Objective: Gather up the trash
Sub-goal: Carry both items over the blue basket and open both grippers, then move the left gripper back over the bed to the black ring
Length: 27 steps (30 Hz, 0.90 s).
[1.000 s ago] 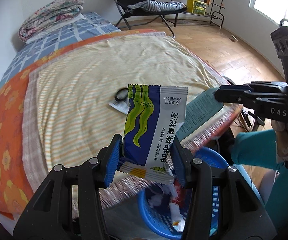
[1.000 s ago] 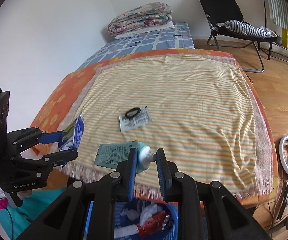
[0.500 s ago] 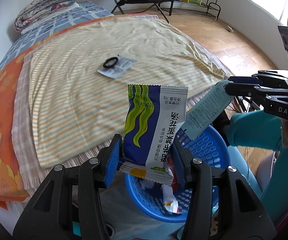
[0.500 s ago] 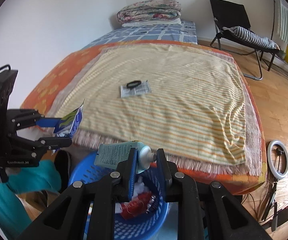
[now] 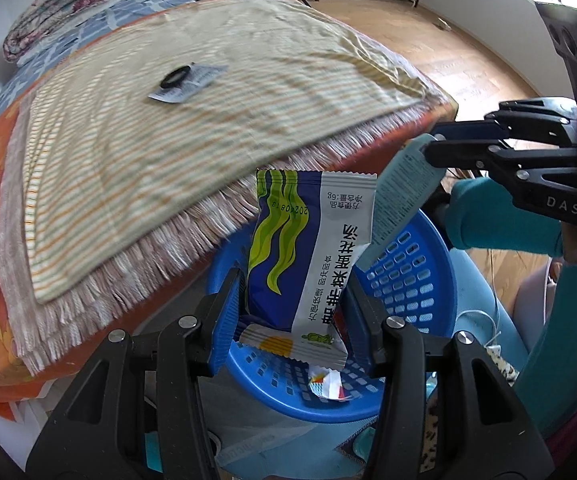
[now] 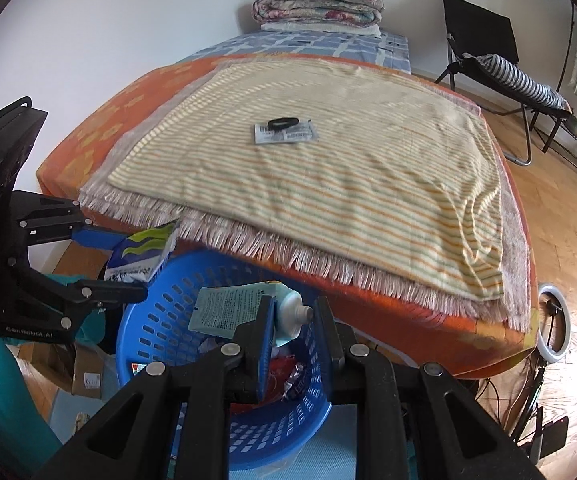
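Observation:
My left gripper (image 5: pixel 294 300) is shut on a blue, white and green snack packet (image 5: pixel 308 248) and holds it upright over the blue plastic basket (image 5: pixel 420 304). My right gripper (image 6: pixel 294 316) has its jaws parted around the cap end of a pale teal tube (image 6: pixel 244 306), which still sits between the pads above the basket (image 6: pixel 160 320). The tube also shows in the left wrist view (image 5: pixel 404 196). Wrappers lie in the basket. A small packet with a black ring on it (image 6: pixel 284 130) lies on the striped blanket (image 6: pixel 368 184).
The bed's fringed edge (image 6: pixel 328 264) overhangs just beyond the basket. A folded quilt (image 6: pixel 316 4) sits at the bed's far end. A black folding chair (image 6: pixel 488 52) and a ring light (image 6: pixel 554 320) stand on the wooden floor to the right.
Both grippers have come down from bed height to just over the basket. The right gripper's jaws have opened wider around the tube.

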Each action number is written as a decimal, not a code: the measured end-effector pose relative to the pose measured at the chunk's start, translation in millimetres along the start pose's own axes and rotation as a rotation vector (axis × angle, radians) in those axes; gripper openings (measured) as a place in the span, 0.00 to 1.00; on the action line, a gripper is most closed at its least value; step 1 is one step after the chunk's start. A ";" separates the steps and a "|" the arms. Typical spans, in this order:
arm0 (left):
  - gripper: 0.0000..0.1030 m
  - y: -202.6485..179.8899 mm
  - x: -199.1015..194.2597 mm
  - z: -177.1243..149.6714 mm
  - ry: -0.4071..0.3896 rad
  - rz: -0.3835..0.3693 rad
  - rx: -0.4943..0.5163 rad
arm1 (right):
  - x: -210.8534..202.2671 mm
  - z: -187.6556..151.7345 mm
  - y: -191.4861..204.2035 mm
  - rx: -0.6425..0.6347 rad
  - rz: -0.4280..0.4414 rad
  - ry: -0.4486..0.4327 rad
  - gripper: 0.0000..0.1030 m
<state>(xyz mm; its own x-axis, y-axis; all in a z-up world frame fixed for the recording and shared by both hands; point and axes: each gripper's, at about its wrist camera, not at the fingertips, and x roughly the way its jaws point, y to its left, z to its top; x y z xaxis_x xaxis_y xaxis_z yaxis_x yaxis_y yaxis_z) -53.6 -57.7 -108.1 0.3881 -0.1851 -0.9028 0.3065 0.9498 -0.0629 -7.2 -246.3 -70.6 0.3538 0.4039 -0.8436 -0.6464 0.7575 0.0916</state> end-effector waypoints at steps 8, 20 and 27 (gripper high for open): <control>0.48 -9.4 7.7 -6.0 0.029 -0.019 0.014 | 7.4 -8.3 3.9 -0.003 0.003 0.030 0.18; 0.49 -15.3 15.4 -9.0 0.058 -0.029 0.017 | 12.2 -10.4 5.8 0.002 0.010 0.052 0.30; 0.64 -13.7 17.2 -8.6 0.057 -0.025 0.003 | 12.3 -9.6 2.4 0.024 0.001 0.053 0.56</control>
<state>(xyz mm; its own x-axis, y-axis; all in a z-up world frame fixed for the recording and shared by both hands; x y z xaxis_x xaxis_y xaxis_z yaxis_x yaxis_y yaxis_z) -58.6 -71.7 -126.4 0.3299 -0.1943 -0.9238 0.3179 0.9443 -0.0851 -10.9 -244.4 -85.8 0.3162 0.3774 -0.8704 -0.6300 0.7695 0.1047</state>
